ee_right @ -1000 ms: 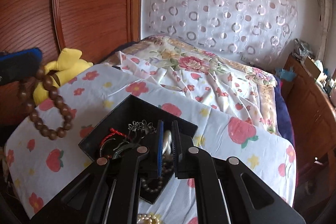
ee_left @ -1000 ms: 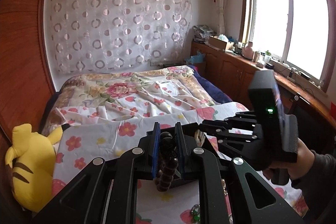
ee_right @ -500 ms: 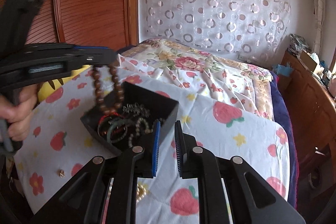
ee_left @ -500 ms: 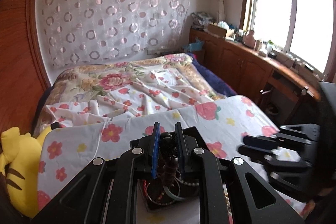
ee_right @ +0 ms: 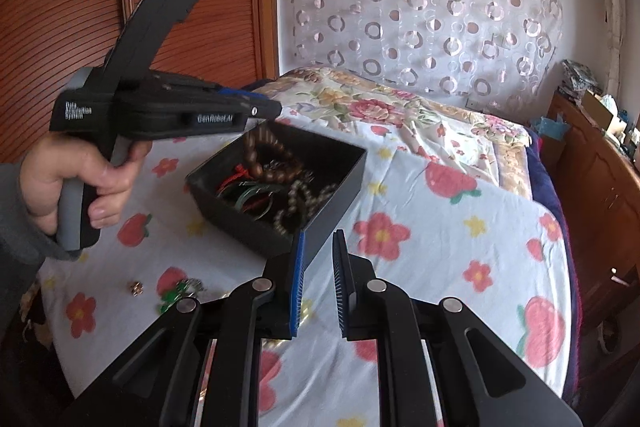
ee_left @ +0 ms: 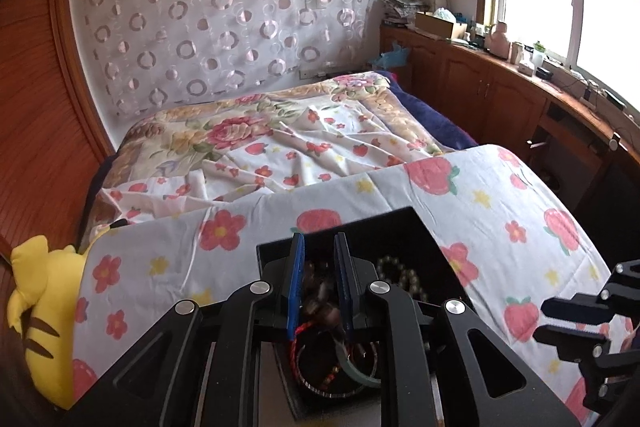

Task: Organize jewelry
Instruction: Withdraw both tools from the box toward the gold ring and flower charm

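In the left wrist view, the left gripper (ee_left: 318, 239) is pointing down over an open black box (ee_left: 400, 223) that is sitting on a bench draped in a flower-and-strawberry cloth (ee_left: 240, 267). Its fingers are standing narrow and have just been easing apart a little. A brown bead bracelet (ee_left: 320, 301) is showing between the blue pads as a blur, seemingly still pinched there. Below it, a red cord bracelet (ee_left: 296, 343), a green bangle (ee_left: 356, 367) and a string of pale beads (ee_left: 400, 275) are lying inside the box. The right gripper (ee_left: 540, 321) is reaching in at the right edge, well apart from the box. A yellow plush toy (ee_left: 36, 307) is leaning at the left end of the bench, and a bed (ee_left: 280, 155) with a rose quilt is stretching behind.

In the right wrist view, the right gripper's fingers are standing narrowly parted after just opening, with nothing between them, and are hovering just beside the near corner of the box. A hand (ee_right: 80, 175) is gripping the handle of the left gripper, whose tip is hanging over the far side of the box. The brown bracelet is dangling from that tip, its lower beads resting among the other jewelry inside. A small gold piece (ee_right: 137, 287) and a green trinket (ee_right: 180, 291) are lying on the cloth, outside the box.
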{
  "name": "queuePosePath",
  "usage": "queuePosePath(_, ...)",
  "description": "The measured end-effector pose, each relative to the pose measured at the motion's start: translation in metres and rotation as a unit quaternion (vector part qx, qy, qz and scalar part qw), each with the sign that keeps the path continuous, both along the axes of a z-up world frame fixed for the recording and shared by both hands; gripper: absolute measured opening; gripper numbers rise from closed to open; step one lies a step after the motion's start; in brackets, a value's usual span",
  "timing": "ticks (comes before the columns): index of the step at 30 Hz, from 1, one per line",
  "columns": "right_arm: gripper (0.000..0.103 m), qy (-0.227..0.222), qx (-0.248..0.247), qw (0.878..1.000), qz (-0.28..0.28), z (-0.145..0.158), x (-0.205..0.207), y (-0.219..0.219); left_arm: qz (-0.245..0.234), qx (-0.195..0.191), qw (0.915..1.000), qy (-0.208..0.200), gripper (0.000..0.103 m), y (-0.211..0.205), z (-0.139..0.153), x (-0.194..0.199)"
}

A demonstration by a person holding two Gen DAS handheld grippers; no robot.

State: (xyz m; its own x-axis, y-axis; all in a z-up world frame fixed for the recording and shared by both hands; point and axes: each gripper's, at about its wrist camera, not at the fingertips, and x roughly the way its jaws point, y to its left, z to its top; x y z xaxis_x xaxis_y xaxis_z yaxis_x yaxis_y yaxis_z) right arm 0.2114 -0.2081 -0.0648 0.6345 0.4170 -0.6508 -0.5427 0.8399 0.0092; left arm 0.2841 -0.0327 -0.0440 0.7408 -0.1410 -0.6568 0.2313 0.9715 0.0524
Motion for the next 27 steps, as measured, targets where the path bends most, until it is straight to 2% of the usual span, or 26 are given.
queuePosePath(3,0.016,0.005,0.004,1.000,0.008,-0.006,-0.014,0.003,0.000,0.002,0.9999,-0.011,0.034,0.006,0.002,-0.018)
queuePosePath(6,0.016,0.014,0.016,1.000,0.015,-0.012,-0.030,0.004,-0.010,-0.002,0.9998,-0.019,0.043,0.011,0.003,-0.041)
queuePosePath(8,0.016,0.021,0.022,0.999,0.017,-0.017,-0.040,0.005,-0.011,0.007,0.9994,-0.032,0.057,0.015,0.003,-0.061)
queuePosePath(10,0.019,0.031,0.028,0.999,0.022,-0.022,-0.050,0.006,-0.016,0.010,0.9992,-0.036,0.060,0.017,-0.002,-0.079)
queuePosePath(12,0.032,0.037,0.028,0.999,0.025,-0.028,-0.060,0.007,-0.017,0.009,0.9993,-0.033,0.063,0.021,-0.007,-0.094)
queuePosePath(13,0.033,0.040,0.029,0.998,0.027,-0.030,-0.065,0.008,-0.017,0.008,0.9994,-0.030,0.065,0.023,-0.012,-0.103)
queuePosePath(18,0.033,0.062,0.027,0.997,0.039,-0.045,-0.084,0.011,-0.018,-0.016,0.9996,-0.012,0.071,0.035,-0.031,-0.136)
queuePosePath(21,0.033,0.067,0.013,0.997,0.046,-0.053,-0.094,0.016,-0.013,-0.015,0.9998,-0.006,0.075,0.040,-0.040,-0.153)
queuePosePath(23,0.033,0.069,0.006,0.996,0.051,-0.057,-0.098,0.019,-0.014,-0.018,0.9997,-0.003,0.084,0.043,-0.043,-0.159)
queuePosePath(27,0.033,0.070,-0.014,0.996,0.052,-0.062,-0.102,0.025,-0.007,-0.013,0.9999,-0.001,0.088,0.050,-0.049,-0.173)
